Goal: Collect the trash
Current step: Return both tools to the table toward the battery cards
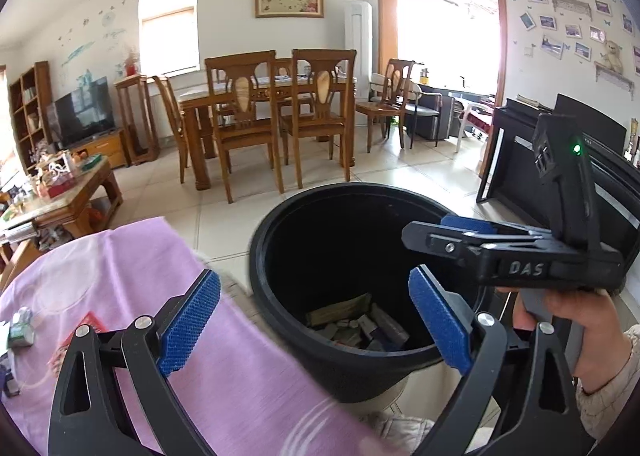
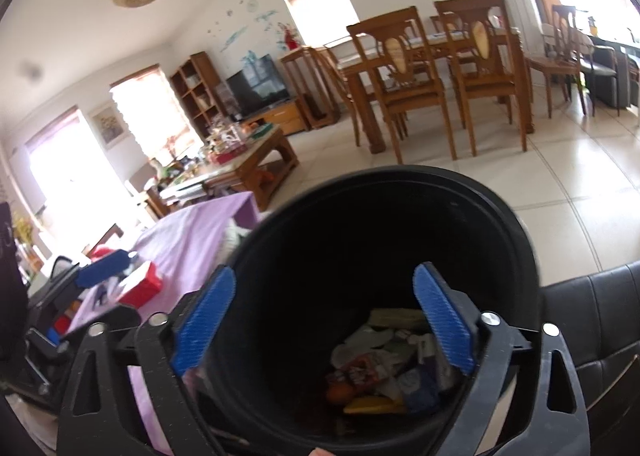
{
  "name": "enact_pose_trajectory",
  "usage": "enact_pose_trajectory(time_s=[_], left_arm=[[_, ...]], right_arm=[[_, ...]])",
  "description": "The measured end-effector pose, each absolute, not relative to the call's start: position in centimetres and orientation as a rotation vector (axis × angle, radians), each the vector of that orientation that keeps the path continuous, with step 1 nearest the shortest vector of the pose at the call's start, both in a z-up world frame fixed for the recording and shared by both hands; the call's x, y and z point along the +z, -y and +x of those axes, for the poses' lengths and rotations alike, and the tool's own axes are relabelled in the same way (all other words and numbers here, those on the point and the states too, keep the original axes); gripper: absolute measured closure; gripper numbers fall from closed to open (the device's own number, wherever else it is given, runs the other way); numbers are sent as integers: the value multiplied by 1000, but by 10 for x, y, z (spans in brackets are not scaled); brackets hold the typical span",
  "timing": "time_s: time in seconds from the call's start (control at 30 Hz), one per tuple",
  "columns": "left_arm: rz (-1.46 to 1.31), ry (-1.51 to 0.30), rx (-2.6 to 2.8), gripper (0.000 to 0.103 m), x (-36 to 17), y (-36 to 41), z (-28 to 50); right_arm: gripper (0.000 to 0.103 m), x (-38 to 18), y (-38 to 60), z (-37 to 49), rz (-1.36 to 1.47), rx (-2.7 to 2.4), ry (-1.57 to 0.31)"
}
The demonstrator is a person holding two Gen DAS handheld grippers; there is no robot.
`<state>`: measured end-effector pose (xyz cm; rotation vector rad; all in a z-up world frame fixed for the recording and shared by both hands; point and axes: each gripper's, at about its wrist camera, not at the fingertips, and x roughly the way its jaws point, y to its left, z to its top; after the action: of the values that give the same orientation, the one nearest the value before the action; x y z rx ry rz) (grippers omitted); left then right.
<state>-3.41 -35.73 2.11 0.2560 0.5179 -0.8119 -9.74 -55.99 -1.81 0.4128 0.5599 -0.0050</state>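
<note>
Right claw [image 2: 324, 320]: spread wide, empty, over the bin mouth.
Left claw [image 1: 316, 320]: spread, empty.
Black trash bin [image 2: 500, 223]: wrappers, packets, orange [image 2: 340, 392], banana peel [image 2: 374, 406] at bottom.

One black trash bin [image 2: 384, 215] at my 12 o'clock, trash pile inside too jumbled to count. My two claws: left claw [image 1: 316, 320], right claw [image 2: 324, 320], both spread wide. One red box [image 2: 140, 288] on the purple table [image 2: 188, 236] at 10 o'clock. One small can [image 1: 20, 328] at 9.
</note>
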Motion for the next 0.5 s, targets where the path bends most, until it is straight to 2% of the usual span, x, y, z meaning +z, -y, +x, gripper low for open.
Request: enact_pose_trajectory(time_s=[0.23,0.5], left_arm=[[192,-519,-733,9,25,291,-16],[77,-546,-543,9,23,173,27]], right_arm=[[11,-1,501,-72,340,77,-576],[11,9,414,-30,278,198,-609]])
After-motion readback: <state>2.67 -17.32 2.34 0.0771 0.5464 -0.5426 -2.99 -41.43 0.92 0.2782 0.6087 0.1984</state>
